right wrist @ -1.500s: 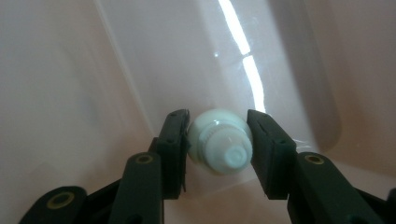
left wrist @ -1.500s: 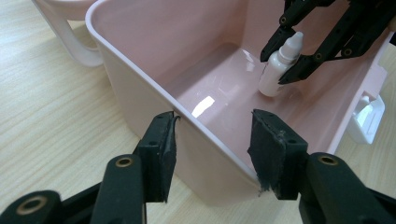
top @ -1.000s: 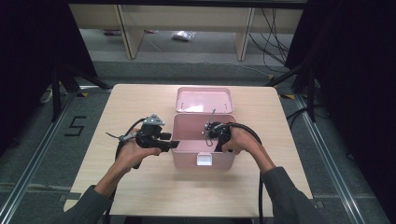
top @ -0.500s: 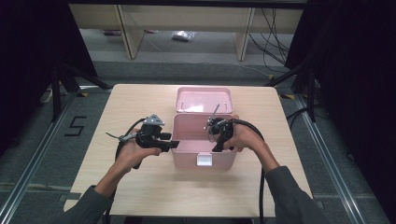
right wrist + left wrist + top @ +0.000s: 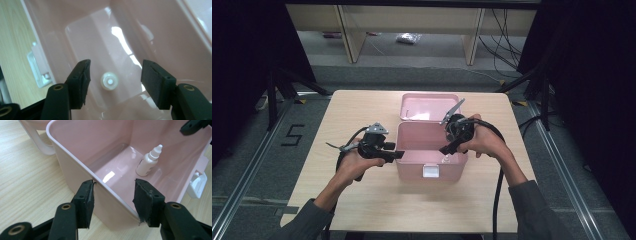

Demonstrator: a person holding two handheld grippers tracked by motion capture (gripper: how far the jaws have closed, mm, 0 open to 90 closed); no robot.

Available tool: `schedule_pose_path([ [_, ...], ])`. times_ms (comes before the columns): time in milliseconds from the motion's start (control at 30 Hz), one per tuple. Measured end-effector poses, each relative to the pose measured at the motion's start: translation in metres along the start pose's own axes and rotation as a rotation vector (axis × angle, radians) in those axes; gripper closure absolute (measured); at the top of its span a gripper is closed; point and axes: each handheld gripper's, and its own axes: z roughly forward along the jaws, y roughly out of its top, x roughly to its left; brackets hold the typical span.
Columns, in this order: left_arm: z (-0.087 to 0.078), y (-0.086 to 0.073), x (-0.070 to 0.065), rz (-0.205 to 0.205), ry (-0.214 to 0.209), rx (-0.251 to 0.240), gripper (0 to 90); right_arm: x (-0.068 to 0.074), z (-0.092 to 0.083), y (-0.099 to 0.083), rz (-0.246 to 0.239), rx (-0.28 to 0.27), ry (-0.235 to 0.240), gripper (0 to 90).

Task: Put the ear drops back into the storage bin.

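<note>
- High view: pink storage box [image 5: 430, 152] sits open at table [image 5: 362, 210] centre; left gripper [image 5: 394, 154] braces its left wall, right gripper [image 5: 447, 148] hangs above the interior.
- Left gripper view: jaws straddle the box wall, half-wide; dropper bottle [image 5: 148, 162] stands upright on the box floor.
- Right gripper view: jaws have just been opening, empty, directly above the bottle cap [image 5: 109, 81]. Placement appears done; next move calls for clearing the box and closing the lid [image 5: 428, 106].
</note>
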Motion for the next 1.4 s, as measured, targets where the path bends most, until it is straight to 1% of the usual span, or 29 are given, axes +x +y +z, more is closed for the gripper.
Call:
schedule_pose_path([
  [33, 0.000, 0.000, 0.000, -0.002, 0.001, 0.000, 50.2, 0.000, -0.002, -0.001, 0.002, -0.011, -0.014, 41.8],
  [133, 0.000, 0.000, 0.000, 0.001, 0.003, 0.001, 50.3, -0.001, -0.006, -0.003, 0.024, -0.065, -0.020, 41.6],
  [400, 0.000, 0.000, -0.001, -0.002, 0.007, -0.004, 50.2, -0.009, -0.017, -0.008, 0.089, -0.143, -0.076, 41.2],
  [467, 0.001, 0.000, 0.000, -0.003, 0.008, -0.008, 50.5, -0.011, -0.017, -0.010, 0.125, -0.168, -0.098, 41.2],
  [500, 0.001, 0.000, 0.000, -0.005, 0.016, -0.015, 50.4, -0.012, -0.018, -0.012, 0.121, -0.175, -0.108, 41.2],
  [533, 0.002, 0.000, -0.001, -0.019, 0.009, -0.024, 50.3, -0.012, -0.020, -0.012, 0.149, -0.171, -0.110, 41.0],
  [567, 0.003, 0.001, 0.002, 0.029, 0.009, -0.023, 50.1, -0.013, -0.020, -0.014, 0.152, -0.176, -0.115, 41.0],
  [600, 0.002, 0.001, 0.001, 0.003, 0.024, -0.010, 49.9, -0.014, -0.020, -0.015, 0.141, -0.194, -0.116, 41.0],
  [633, 0.001, 0.000, 0.000, -0.006, 0.029, -0.006, 49.7, -0.015, -0.022, -0.016, 0.165, -0.197, -0.110, 40.9],
  [667, 0.001, 0.001, 0.000, -0.003, 0.028, -0.008, 49.7, -0.016, -0.022, -0.017, 0.171, -0.203, -0.111, 40.8],
  [700, 0.002, 0.001, -0.001, -0.025, 0.018, -0.026, 49.7, -0.016, -0.023, -0.018, 0.178, -0.206, -0.113, 40.8],
  [767, 0.001, 0.001, 0.001, -0.007, 0.017, -0.016, 49.6, -0.019, -0.024, -0.021, 0.177, -0.213, -0.122, 40.3],
  [800, 0.001, 0.001, 0.001, -0.011, 0.018, -0.020, 49.5, -0.019, -0.023, -0.021, 0.199, -0.225, -0.117, 40.0],
  [833, 0.002, 0.003, 0.003, 0.023, 0.013, -0.032, 49.5, -0.021, -0.025, -0.022, 0.207, -0.226, -0.126, 39.7],
  [867, 0.002, 0.003, 0.003, 0.022, 0.006, -0.032, 49.4, -0.022, -0.025, -0.023, 0.217, -0.237, -0.133, 39.5],
  [900, 0.001, 0.002, 0.001, -0.014, 0.012, -0.020, 49.3, -0.024, -0.025, -0.024, 0.215, -0.249, -0.134, 39.4],
  [933, 0.002, 0.003, 0.003, 0.014, 0.007, -0.034, 49.0, -0.027, -0.026, -0.024, 0.197, -0.250, -0.147, 39.3],
  [967, 0.002, 0.003, 0.003, 0.014, 0.015, -0.036, 48.3, -0.027, -0.026, -0.024, 0.221, -0.259, -0.149, 39.3],
  [1000, 0.003, 0.003, 0.003, -0.002, 0.017, -0.049, 47.3, -0.028, -0.027, -0.025, 0.243, -0.254, -0.156, 39.2],
  [1067, 0.004, 0.003, 0.003, -0.002, 0.017, -0.048, 47.3, -0.032, -0.028, -0.026, 0.229, -0.268, -0.168, 39.0],
  [1100, 0.004, 0.003, 0.004, 0.012, 0.017, -0.035, 47.3, -0.033, -0.028, -0.026, 0.244, -0.270, -0.156, 39.0],
  [1133, 0.004, 0.003, 0.005, 0.008, 0.012, -0.033, 47.3, -0.033, -0.027, -0.027, 0.271, -0.267, -0.170, 38.7],
  [1200, 0.004, 0.004, 0.005, -0.004, 0.014, -0.039, 47.1, -0.035, -0.026, -0.028, 0.276, -0.284, -0.171, 38.7],
  [1233, 0.005, 0.004, 0.005, -0.004, 0.019, -0.049, 47.0, -0.037, -0.027, -0.029, 0.276, -0.275, -0.177, 38.7],
  [1267, 0.004, 0.005, 0.007, 0.012, 0.018, -0.034, 46.8, -0.038, -0.027, -0.029, 0.287, -0.278, -0.173, 38.8],
  [1300, 0.004, 0.006, 0.008, 0.009, 0.018, -0.030, 46.5, -0.041, -0.025, -0.030, 0.262, -0.294, -0.183, 38.7],
  [1333, 0.006, 0.006, 0.008, -0.010, 0.015, -0.046, 45.7, -0.041, -0.027, -0.030, 0.273, -0.284, -0.181, 38.7],
  [1367, 0.005, 0.008, 0.009, 0.008, 0.019, -0.029, 45.2, -0.043, -0.026, -0.031, 0.271, -0.301, -0.187, 38.6],
  [1400, 0.006, 0.009, 0.010, 0.009, 0.013, -0.030, 45.2, -0.044, -0.028, -0.031, 0.284, -0.290, -0.183, 38.6],
])
